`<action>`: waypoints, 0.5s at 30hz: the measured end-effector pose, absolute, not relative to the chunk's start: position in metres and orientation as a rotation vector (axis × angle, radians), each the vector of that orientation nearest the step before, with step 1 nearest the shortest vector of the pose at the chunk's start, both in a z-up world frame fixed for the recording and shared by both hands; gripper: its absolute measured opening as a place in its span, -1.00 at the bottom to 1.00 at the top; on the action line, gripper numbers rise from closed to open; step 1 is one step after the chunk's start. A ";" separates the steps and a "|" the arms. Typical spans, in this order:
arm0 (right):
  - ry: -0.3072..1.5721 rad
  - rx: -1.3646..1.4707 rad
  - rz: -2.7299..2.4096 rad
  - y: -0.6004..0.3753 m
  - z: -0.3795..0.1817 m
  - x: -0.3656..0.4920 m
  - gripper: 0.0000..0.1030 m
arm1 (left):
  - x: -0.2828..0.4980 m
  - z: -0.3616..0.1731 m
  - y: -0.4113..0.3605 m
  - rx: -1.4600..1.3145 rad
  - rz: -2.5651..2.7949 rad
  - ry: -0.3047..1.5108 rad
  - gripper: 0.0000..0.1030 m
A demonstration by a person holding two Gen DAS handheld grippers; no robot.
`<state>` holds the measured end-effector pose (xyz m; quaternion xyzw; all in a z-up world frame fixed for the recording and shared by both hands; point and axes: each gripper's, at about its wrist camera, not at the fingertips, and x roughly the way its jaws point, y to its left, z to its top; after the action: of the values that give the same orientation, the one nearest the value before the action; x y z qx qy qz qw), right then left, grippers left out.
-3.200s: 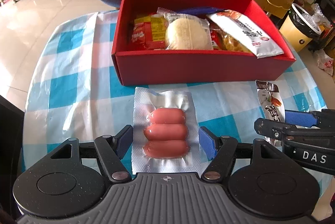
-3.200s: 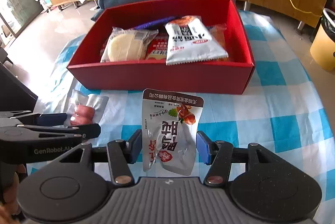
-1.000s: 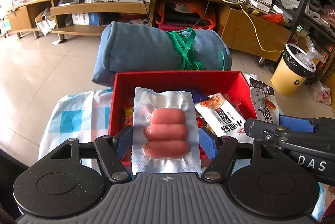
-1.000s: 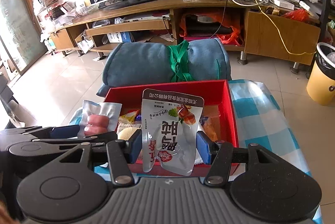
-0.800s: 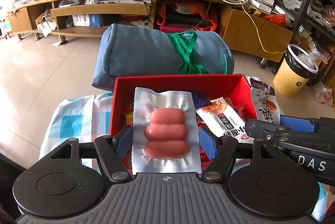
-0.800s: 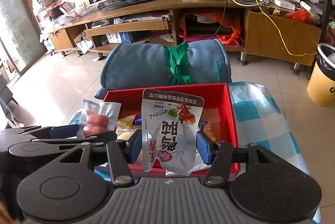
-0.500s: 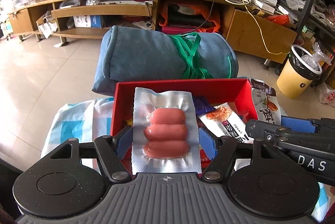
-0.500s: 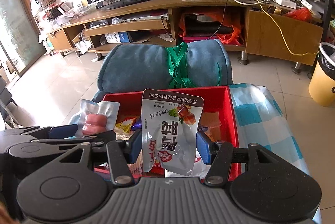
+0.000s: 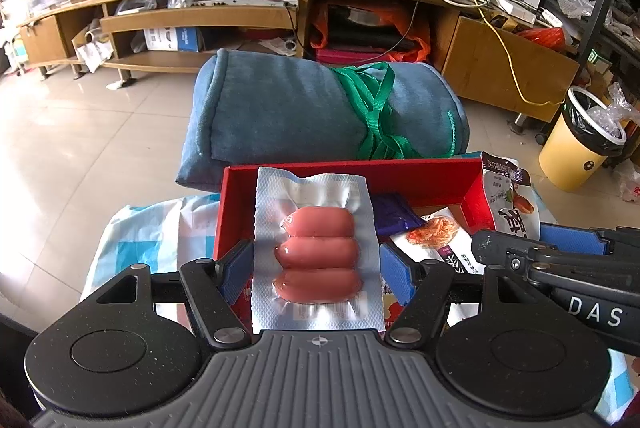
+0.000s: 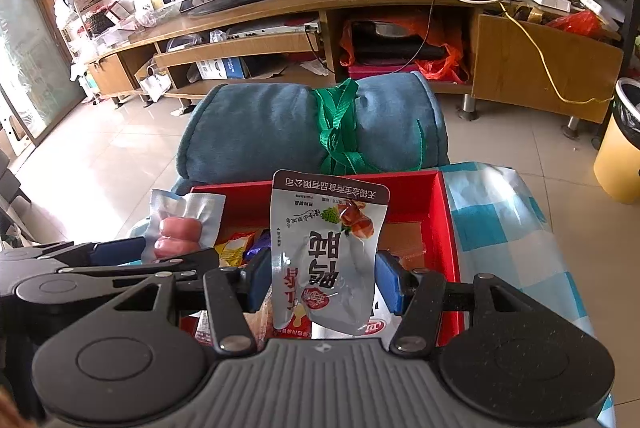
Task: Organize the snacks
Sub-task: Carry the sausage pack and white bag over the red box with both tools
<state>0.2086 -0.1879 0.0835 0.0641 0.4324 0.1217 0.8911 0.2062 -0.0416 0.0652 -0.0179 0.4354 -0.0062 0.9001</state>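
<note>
Here the left gripper [image 9: 316, 264] is closed on a clear vacuum-sealed pack of three pink sausages [image 9: 318, 252], its blue pads pressed against the pack's two side edges, and the right gripper [image 10: 323, 282] is likewise clamped on a silver foil snack pouch with black and red lettering [image 10: 326, 260]. Both packs hang in the air above the open red cardboard box [image 9: 424, 180], which sits on the blue-and-white checked tablecloth [image 10: 500, 220] and already holds several wrapped snacks, among them a white noodle packet [image 9: 436, 240] and a purple wrapper [image 9: 394, 216]. A rolled blue blanket tied with green strap [image 9: 304, 116] lies just behind the box. The step in hand looks like the carry-over: both snacks lifted and brought over the box, not yet released. The next move probably calls for lowering each pack onto a free patch inside the red walls, sausages toward the left, pouch toward the right, then spreading the fingers so the packs drop flat rather than catching on the rim
</note>
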 end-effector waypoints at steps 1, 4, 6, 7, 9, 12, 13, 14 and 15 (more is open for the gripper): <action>0.901 0.133 0.251 -0.188 0.083 0.210 -0.04 | 0.207 0.064 -0.042 -0.035 -0.012 0.903 0.44; 0.913 0.129 0.247 -0.187 0.079 0.214 -0.04 | 0.211 0.061 -0.044 -0.029 -0.007 0.913 0.44; 0.922 0.129 0.246 -0.186 0.077 0.216 -0.04 | 0.213 0.059 -0.045 -0.026 -0.003 0.920 0.44; 0.926 0.127 0.245 -0.186 0.076 0.217 -0.04 | 0.213 0.058 -0.045 -0.024 0.000 0.923 0.44; 0.932 0.126 0.243 -0.186 0.074 0.219 -0.04 | 0.215 0.056 -0.045 -0.022 0.003 0.929 0.44; 0.944 0.126 0.241 -0.185 0.071 0.221 -0.04 | 0.217 0.053 -0.045 -0.018 0.009 0.936 0.43; 0.948 0.126 0.241 -0.185 0.070 0.222 -0.04 | 0.218 0.052 -0.045 -0.015 0.011 0.939 0.43; 0.952 0.126 0.240 -0.185 0.069 0.223 -0.04 | 0.218 0.051 -0.045 -0.013 0.012 0.943 0.43; 0.955 0.124 0.239 -0.185 0.068 0.225 -0.04 | 0.219 0.050 -0.046 -0.012 0.014 0.945 0.43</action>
<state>0.2247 -0.1845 0.0680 0.0596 0.4583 0.1148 0.8793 0.2192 -0.0456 0.0496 -0.0059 0.4553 0.0066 0.8903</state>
